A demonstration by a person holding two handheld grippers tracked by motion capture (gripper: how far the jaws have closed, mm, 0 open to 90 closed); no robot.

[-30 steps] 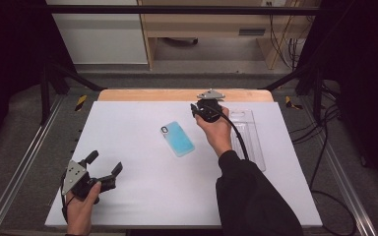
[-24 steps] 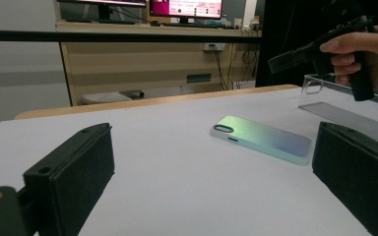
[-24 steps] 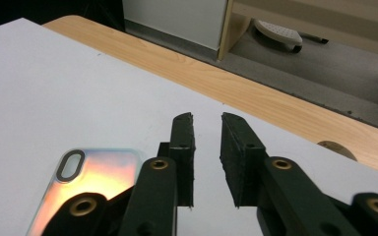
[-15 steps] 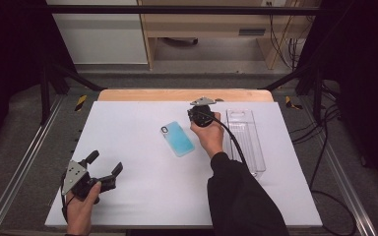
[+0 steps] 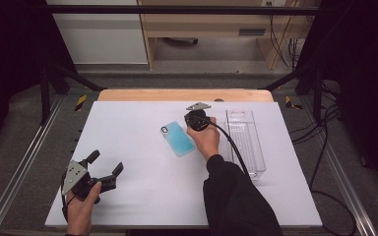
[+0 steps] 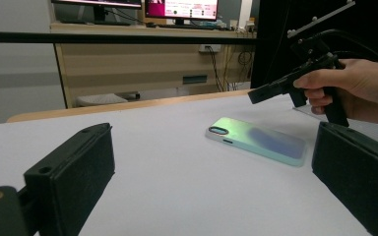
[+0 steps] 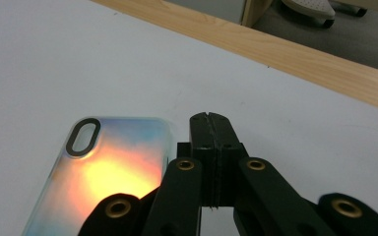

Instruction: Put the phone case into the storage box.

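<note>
We see our right tongs [image 5: 197, 114] pressed fully together with nothing between them, tip just right of the phone's [image 5: 176, 138] far end. Our left tongs [image 5: 104, 163] gape wide and empty at the near left of the desk [image 5: 128, 128]. The phone lies face down mid-desk, left of a clear tray [image 5: 246, 142].

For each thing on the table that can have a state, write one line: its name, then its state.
Iridescent blue-green phone case: lying flat, back up, held by nothing.
Clear plastic rectangular tray: upright, nothing visible inside.
Right gripper: jaws shut, empty, beside the case.
Left gripper: jaws open, empty, away from the case.
</note>
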